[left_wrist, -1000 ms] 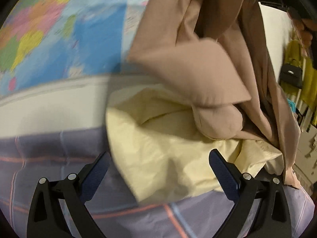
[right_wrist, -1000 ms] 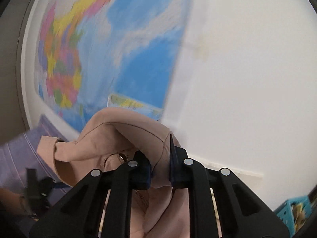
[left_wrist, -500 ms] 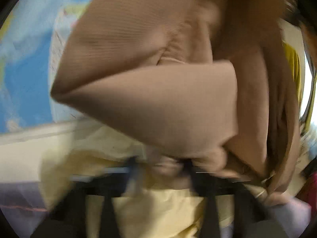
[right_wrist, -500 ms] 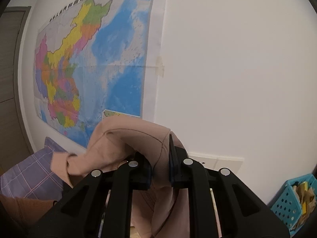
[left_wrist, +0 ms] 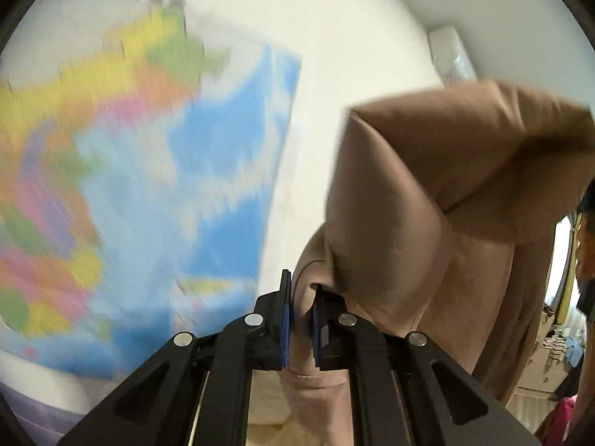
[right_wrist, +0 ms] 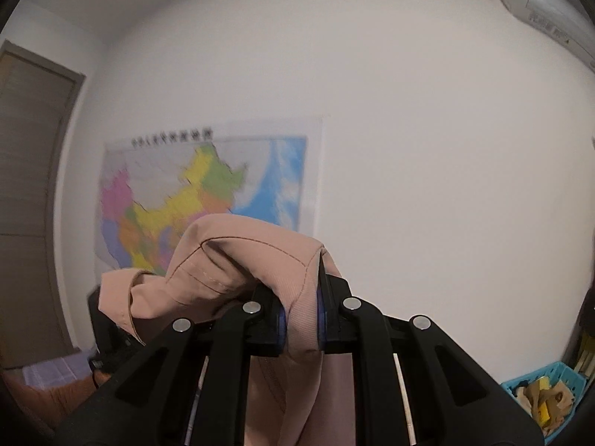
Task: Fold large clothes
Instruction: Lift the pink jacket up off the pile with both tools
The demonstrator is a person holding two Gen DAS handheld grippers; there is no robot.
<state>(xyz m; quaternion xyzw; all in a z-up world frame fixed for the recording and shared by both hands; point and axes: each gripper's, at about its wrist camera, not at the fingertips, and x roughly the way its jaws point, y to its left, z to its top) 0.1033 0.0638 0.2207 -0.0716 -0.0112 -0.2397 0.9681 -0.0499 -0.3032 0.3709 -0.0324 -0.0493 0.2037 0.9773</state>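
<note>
Two grippers, one big tan garment (left_wrist: pixel 427 200). My left gripper (left_wrist: pixel 300 329) is clamped on a fold of it at the lower middle of the frame, and the rest drapes up and over the right side, blocking that half of the room. My right gripper (right_wrist: pixel 301 325) is pinching another bunched bit, stitched seam on top, soft ribbed-looking knit. Behind: a glossy, colourful wall map (right_wrist: pixel 208 193) on a plain white wall (right_wrist: pixel 427 186), a brown door (right_wrist: pixel 29 171) at left, an AC unit (right_wrist: pixel 539 3) upper right, and a blue plastic basket (right_wrist: pixel 535 390) lower right.
</note>
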